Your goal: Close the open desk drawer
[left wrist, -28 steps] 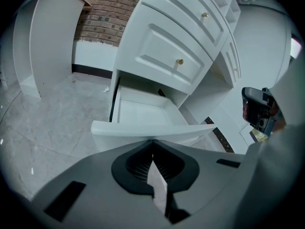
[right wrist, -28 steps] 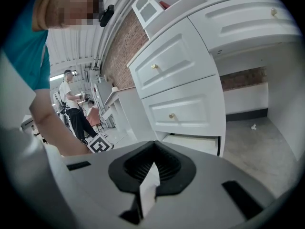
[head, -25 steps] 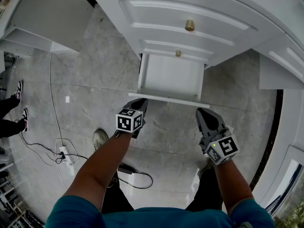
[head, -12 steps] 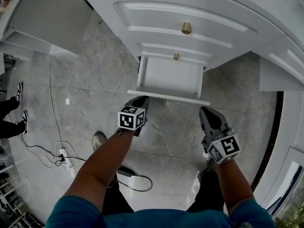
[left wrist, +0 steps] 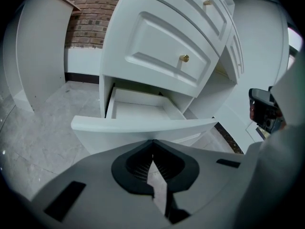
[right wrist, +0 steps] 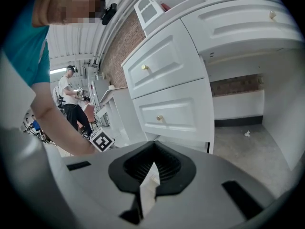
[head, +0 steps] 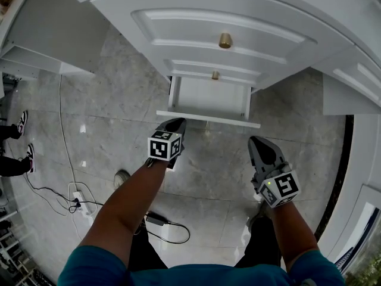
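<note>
Bottom drawer (head: 209,98) of the white counter (head: 250,22) is pulled out toward the near side, front panel hanging over the grey tile floor (head: 107,100). The left gripper (head: 174,124) has its jaws closed tip to tip with nothing held. Its tip is right at the left part of the drawer front, contact unclear. The right gripper (head: 257,142) has its jaws pressed together too, empty, near the drawer's right corner but apart from it. Brass knobs (head: 225,40) on the closed drawers above. Power strip (head: 81,196) with cable on the floor, left.
</note>
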The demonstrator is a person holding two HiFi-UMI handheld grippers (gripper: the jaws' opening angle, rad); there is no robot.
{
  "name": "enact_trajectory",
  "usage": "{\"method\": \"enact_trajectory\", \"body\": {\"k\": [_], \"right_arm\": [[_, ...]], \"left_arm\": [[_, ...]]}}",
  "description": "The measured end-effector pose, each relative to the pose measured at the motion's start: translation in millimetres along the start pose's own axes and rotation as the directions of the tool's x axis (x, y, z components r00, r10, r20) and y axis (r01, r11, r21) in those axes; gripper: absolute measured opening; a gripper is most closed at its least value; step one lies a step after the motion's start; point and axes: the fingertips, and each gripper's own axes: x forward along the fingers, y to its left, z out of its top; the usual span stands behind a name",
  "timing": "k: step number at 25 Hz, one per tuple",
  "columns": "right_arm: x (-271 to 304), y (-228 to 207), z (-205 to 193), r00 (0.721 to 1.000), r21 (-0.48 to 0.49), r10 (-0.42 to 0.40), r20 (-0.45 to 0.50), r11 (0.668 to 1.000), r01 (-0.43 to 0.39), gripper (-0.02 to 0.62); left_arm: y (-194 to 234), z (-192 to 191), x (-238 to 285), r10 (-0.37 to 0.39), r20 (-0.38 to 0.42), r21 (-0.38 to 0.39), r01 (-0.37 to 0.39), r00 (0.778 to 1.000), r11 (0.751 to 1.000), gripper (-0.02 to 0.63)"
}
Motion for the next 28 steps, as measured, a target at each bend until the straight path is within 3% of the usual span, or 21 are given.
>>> {"method": "enact_trajectory", "body": {"k": [28], "right_arm": [[15, -21, -7, 1.000, -0.001, 0.016, -0.010, 1.000, -0.016, 0.020]], "left_arm": [[11, 50, 44, 0.021, 0.023, 0.042, -0.022, 1.000, 0.999, 0.015]]}}
